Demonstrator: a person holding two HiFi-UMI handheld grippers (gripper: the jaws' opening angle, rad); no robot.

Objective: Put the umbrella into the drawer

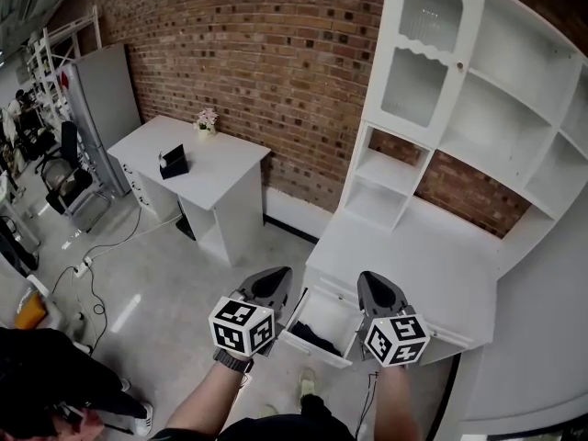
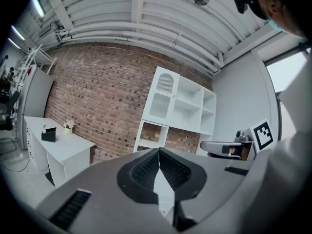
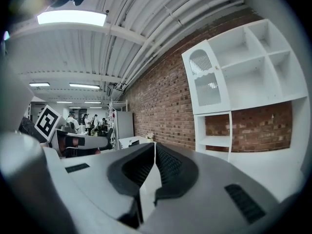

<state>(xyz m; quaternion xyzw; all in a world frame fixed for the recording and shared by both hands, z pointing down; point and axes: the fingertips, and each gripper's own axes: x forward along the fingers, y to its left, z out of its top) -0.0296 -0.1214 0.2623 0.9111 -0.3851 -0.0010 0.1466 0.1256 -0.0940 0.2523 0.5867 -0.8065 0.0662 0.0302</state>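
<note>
Umbrella [image 1: 310, 338], dark lump I guess, lies in open drawer [image 1: 333, 314], near, between my tools. Left gripper [image 1: 273, 285] and right gripper [image 1: 379, 292] both pinched tight, holding nothing. Next, I think: push drawer front slow and straight.

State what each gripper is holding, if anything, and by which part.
Nothing is held: the left gripper and the right gripper each have their jaws shut together, empty.

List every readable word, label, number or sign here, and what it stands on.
None readable: no letters or numbers show in any view.
Pattern only, no text: black-and-white square markers on the left gripper's cube and the right gripper's cube.
Too small to read: dark box on the desk.
</note>
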